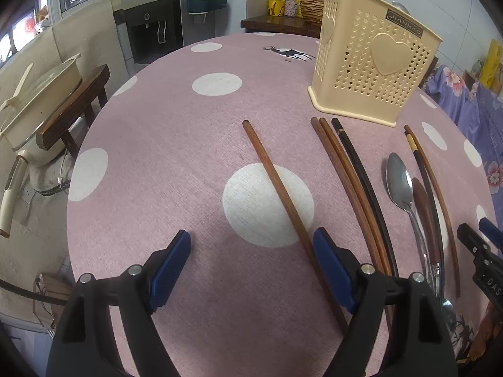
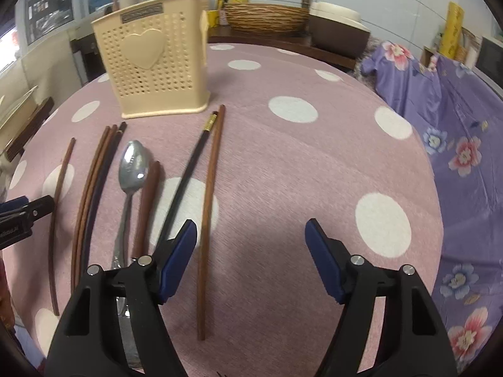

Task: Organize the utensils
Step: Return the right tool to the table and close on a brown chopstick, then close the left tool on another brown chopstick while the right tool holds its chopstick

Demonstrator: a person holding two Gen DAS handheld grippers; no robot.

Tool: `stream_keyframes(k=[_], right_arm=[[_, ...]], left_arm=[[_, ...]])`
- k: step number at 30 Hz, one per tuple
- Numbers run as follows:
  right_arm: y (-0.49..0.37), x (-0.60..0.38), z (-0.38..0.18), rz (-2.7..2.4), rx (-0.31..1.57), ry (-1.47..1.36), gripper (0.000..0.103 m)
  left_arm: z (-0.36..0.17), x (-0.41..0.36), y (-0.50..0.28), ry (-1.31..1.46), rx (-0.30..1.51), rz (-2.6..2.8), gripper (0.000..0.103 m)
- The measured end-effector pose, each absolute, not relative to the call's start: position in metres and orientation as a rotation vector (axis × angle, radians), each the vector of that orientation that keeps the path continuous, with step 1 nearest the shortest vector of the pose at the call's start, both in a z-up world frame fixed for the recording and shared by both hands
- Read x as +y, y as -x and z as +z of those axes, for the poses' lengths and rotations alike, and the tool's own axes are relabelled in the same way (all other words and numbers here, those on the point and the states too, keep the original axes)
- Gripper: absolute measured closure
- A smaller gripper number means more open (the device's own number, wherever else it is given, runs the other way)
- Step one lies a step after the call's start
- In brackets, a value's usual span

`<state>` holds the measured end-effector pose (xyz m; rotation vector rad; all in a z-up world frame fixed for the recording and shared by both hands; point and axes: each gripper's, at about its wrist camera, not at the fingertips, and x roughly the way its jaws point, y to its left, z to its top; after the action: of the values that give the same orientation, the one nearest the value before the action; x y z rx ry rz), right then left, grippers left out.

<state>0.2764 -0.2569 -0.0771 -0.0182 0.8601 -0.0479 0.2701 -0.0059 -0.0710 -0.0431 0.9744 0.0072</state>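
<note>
A cream perforated utensil holder (image 1: 374, 69) with a heart stands at the back of the pink dotted table; it also shows in the right wrist view (image 2: 157, 59). Several brown and black chopsticks, a metal spoon (image 1: 400, 185) and a wooden spoon (image 1: 422, 207) lie in front of it. My left gripper (image 1: 253, 257) is open, with a single brown chopstick (image 1: 276, 182) running beside its right finger. My right gripper (image 2: 251, 248) is open above the cloth; a brown chopstick (image 2: 209, 207) and a black chopstick (image 2: 188, 182) lie by its left finger. The metal spoon (image 2: 132, 169) lies further left.
The table (image 1: 176, 144) is round with a pink cloth. A cream pan (image 1: 37, 106) sits on a wooden stool at the left. A purple floral cloth (image 2: 456, 144) covers something at the right. A wicker basket (image 2: 267, 15) and a basin stand on the counter behind.
</note>
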Motion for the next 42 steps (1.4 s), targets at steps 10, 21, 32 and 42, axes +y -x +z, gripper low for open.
stream_keyframes(k=[10, 21, 32, 42], right_arm=[[-0.325, -0.254, -0.068, 0.044, 0.837, 0.004, 0.056], [-0.38, -0.249, -0.087, 0.074, 0.941, -0.013, 0.073], [-0.399, -0.252, -0.09, 0.026, 0.921, -0.021, 0.075], [-0.412, -0.253, -0.09, 0.005, 0.915, -0.013, 0.09]], left_arm=[[-0.056, -0.003, -0.297, 0.09, 0.936, 0.043, 0.026], [-0.07, -0.001, -0.316, 0.117, 0.972, 0.053, 0.049], [-0.071, -0.006, -0.337, 0.109, 0.962, 0.11, 0.059], [-0.071, -0.01, -0.344, 0.098, 0.95, 0.171, 0.093]])
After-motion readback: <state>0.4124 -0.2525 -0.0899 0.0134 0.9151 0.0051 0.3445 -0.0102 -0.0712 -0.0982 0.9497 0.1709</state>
